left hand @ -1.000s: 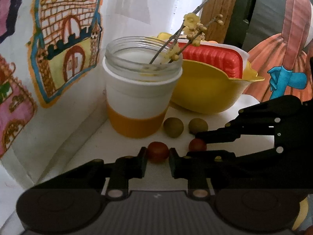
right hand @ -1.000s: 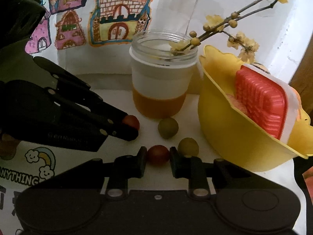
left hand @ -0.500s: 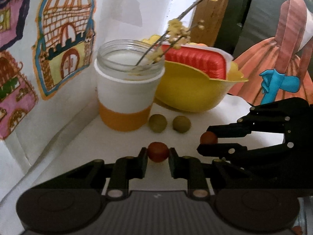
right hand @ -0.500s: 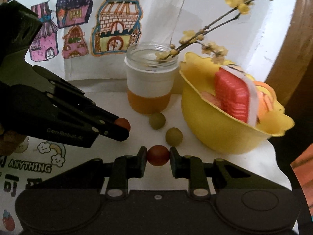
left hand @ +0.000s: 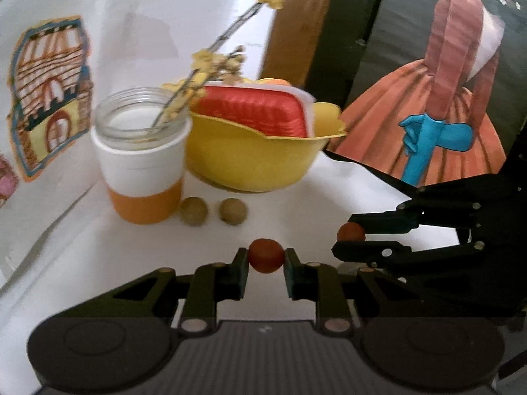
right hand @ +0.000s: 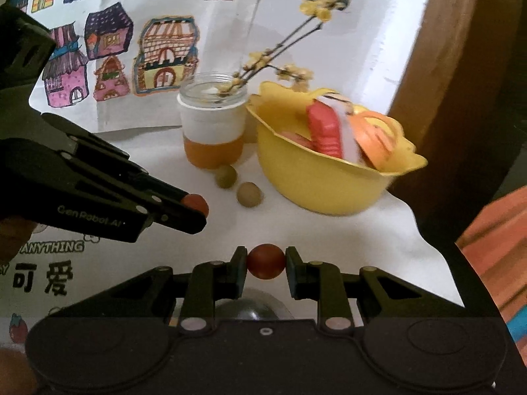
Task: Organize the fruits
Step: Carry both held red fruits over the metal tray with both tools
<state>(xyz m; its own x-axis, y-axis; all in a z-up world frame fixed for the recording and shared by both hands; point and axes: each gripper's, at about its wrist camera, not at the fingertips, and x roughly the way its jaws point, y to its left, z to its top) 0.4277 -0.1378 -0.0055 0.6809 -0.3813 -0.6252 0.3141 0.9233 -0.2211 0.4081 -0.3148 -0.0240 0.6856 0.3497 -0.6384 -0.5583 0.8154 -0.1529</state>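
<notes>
Two small red fruits sit pinched above a white counter (left hand: 108,250): the left hand-held gripper (left hand: 266,260) is clamped on one red fruit (left hand: 266,255), the right hand-held gripper (right hand: 266,266) on the other red fruit (right hand: 266,261). Beyond them, two green fruits (right hand: 226,176) lie on the counter just beside a jar (right hand: 213,128) of flowering twigs and a yellow bowl (right hand: 316,181).

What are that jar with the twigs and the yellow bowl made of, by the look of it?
The jar: clear glass probably, see-through at the threaded rim, with a matte white and orange band around the body. The yellow bowl: likely plastic, opaque with a smooth, slightly glossy wall and a thin wavy moulded rim.
</notes>
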